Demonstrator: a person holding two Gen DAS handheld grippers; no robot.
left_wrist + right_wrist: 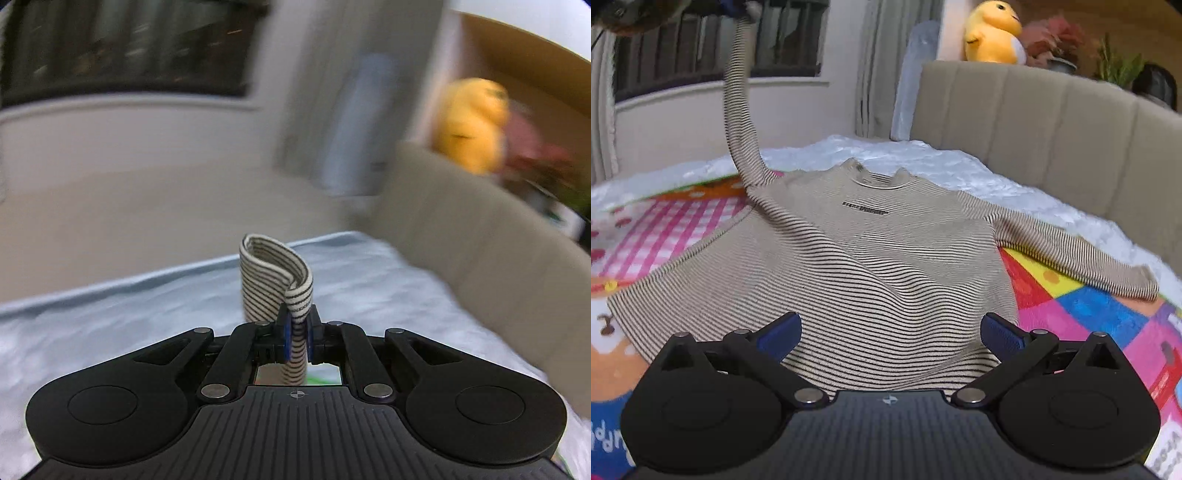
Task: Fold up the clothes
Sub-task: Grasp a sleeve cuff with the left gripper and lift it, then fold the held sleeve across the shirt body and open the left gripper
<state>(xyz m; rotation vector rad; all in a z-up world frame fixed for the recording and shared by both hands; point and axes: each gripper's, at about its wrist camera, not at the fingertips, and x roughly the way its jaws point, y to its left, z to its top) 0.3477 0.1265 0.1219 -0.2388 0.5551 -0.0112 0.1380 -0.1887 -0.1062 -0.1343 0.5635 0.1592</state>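
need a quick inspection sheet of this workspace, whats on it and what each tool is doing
surface: bed with a pale quilted cover and a colourful patterned mat laid over it
job's things: striped sweater spread face up on the mat, one sleeve lifted high, the other sleeve lying flat out to the side
clutter: nothing seen on the mat besides the sweater
grippers: left tool shut on the sleeve cuff; right tool open, above the sweater's hem, holding nothing
cables: nothing seen
surroundings: beige padded headboard, yellow plush toy and plants behind it, barred window, curtain
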